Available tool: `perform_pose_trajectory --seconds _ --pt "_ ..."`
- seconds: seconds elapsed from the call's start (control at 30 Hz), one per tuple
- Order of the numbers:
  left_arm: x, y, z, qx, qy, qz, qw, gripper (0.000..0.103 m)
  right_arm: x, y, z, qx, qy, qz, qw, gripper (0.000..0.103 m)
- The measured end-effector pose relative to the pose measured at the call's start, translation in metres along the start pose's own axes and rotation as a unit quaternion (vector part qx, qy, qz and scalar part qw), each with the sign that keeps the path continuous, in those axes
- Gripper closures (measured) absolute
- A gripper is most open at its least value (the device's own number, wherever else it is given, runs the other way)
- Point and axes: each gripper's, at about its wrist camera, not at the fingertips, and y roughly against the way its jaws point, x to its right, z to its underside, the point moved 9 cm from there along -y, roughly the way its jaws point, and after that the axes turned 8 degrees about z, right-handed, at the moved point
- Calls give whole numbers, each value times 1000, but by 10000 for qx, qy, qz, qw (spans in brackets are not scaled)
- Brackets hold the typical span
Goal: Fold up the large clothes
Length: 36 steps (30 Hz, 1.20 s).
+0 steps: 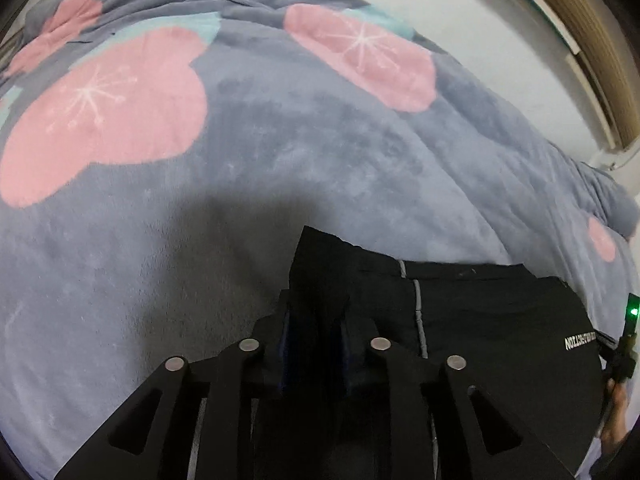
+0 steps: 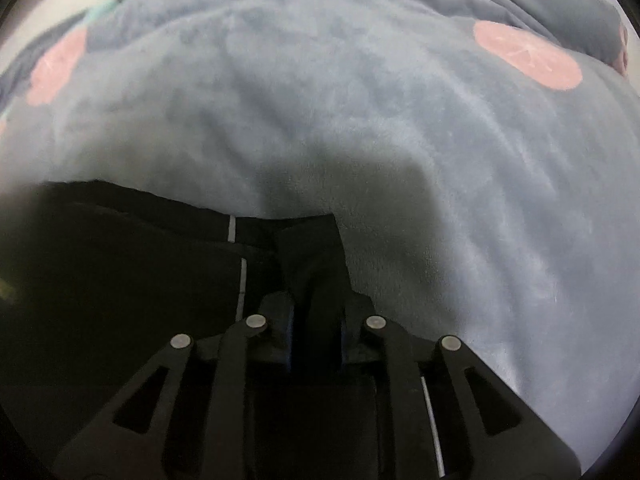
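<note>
Holding one corner of the black garment with grey piping and white lettering in each gripper, I judge I am carrying a folded edge across and laying it down. To do this well I want both corners to travel level with each other, so the fold line stays straight, and I should keep the cloth lightly taut between my two hands so no crease gets trapped underneath. The garment lies on the fluffy blue-grey blanket with pink blossom shapes, at its near side, and it looks already doubled over.

My left gripper is nearly closed, its jaws pinching a raised peak of black fabric at the garment's left corner. My right gripper is likewise narrowed down on a bunched peak at the right corner. Both point steeply down toward the bed. At the right edge of the left wrist view I see my right hand.
</note>
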Motion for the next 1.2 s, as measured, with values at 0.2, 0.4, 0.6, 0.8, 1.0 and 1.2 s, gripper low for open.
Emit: perform_pose_trajectory --seconds 0.2,0.4,0.6,0.8,1.0,1.2 --pt "-16 23 -7 112 213 -27 9997 46 6 14 -2 26 101 74 9999 74" --pt "-10 109 -10 759 16 -369 9964 46 38 89 7 497 -488 -216 9973 54" --pt "72 165 35 1076 -651 5 9921 47 5 162 51 635 -450 -691 9946 52" --pt "151 143 105 751 -1347 -101 9880 47 -70 186 98 617 243 -860 9941 53" --pt "159 91 151 108 -1218 -324 9920 47 -100 153 114 379 509 -694 9956 52" --pt "140 49 168 -211 -1229 -646 9901 44 -112 118 127 210 760 -352 9963 52"
